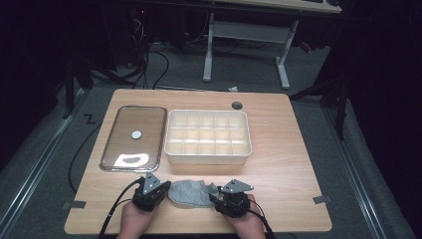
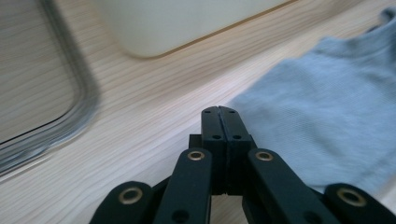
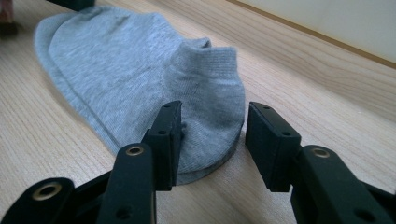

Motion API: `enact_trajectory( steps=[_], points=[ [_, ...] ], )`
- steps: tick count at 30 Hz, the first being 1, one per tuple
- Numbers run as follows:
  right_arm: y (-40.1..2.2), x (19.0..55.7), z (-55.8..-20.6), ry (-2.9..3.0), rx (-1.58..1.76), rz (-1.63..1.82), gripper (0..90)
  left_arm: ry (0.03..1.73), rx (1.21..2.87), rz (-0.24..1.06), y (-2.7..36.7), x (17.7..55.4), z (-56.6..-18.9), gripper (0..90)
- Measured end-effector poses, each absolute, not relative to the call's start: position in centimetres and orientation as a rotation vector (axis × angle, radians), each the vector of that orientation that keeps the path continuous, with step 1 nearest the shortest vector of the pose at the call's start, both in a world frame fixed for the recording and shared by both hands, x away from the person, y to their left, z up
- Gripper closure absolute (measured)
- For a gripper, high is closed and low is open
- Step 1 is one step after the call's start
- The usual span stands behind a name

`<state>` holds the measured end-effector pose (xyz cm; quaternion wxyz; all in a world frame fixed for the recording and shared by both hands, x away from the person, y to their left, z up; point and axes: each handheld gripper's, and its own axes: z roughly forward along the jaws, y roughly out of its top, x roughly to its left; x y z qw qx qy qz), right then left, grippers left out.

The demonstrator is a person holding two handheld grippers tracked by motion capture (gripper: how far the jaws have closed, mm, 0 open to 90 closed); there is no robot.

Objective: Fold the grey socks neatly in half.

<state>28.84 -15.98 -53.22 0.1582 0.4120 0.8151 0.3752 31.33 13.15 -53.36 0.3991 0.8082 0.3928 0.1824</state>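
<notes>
Currently right hand-held gripper (image 3: 212,140) gapes around sock (image 3: 140,79) heel near bench (image 1: 278,169) front edge; left hand-held gripper (image 2: 219,114) clamped empty beside toe. Risk: grabbing only 1 layer, sock slipping.

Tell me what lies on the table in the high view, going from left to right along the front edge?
Left tongs → grey sock → right tongs. The sock lies flat between the two tongs, with a hand behind each.
</notes>
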Motion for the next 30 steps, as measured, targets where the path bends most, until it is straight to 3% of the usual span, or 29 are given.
enact_trajectory(
  steps=[1, 3, 6, 13, 19, 26, 30],
  points=[
    [-16.0, 28.9, -53.2, 2.332, 1.175, 1.075, 57.8, 1.023, 2.04, 0.446, 13.6, 31.4, -53.4, 89.7],
    [-16.1, 28.9, -53.2, 2.337, 1.178, 1.08, 58.5, 1.03, 1.998, 0.429, 13.9, 31.3, -53.1, 77.5],
    [-16.1, 28.9, -53.2, 2.337, 1.177, 1.08, 58.5, 0.988, 1.974, 0.437, 13.4, 30.8, -52.5, 73.5],
    [-16.1, 28.9, -53.2, 2.338, 1.176, 1.08, 58.5, 0.8, 2.022, 0.369, 8.0, 29.2, -51.0, 74.0],
    [-16.1, 28.9, -53.2, 2.336, 1.182, 1.081, 58.4, 0.83, 2.101, 0.378, 5.5, 30.3, -52.3, 73.0],
    [-16.5, 28.5, -53.2, 2.332, 1.189, 1.081, 52.1, 0.833, 2.132, 0.438, 5.3, 29.8, -53.3, 76.4],
    [-16.4, 28.4, -53.2, 2.338, 1.187, 1.084, 53.0, 0.833, 2.136, 0.449, 5.3, 29.7, -53.3, 76.7]
  ],
)
